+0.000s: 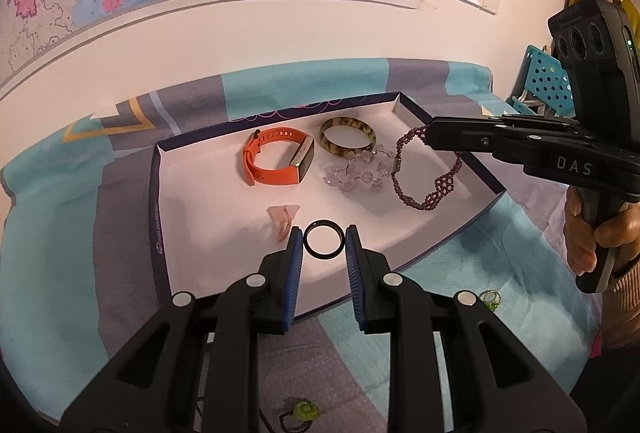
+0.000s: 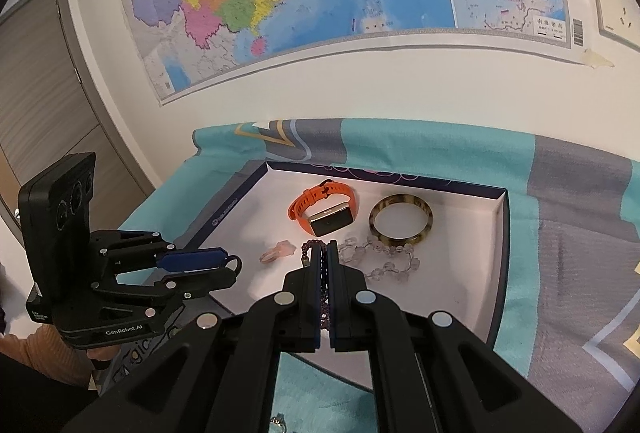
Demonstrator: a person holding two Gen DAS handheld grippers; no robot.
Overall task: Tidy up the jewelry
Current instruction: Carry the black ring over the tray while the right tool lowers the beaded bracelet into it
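Your left gripper (image 1: 324, 241) has its blue pads narrowed onto a black ring (image 1: 324, 242), pinched between them over the near part of the white tray (image 1: 192, 193), while your right gripper (image 2: 325, 253) is clamped tight on a purple beaded bracelet (image 1: 428, 173) that dangles from it above the tray's right side. In the tray beyond lie a small pink piece (image 1: 285, 219), an orange watch (image 1: 276, 162), a tortoiseshell bangle (image 1: 347, 135) and a clear bead bracelet (image 1: 360, 172). The tray sits on a teal and grey cloth (image 1: 52, 253), where two green pieces (image 1: 491, 300) remain outside it.
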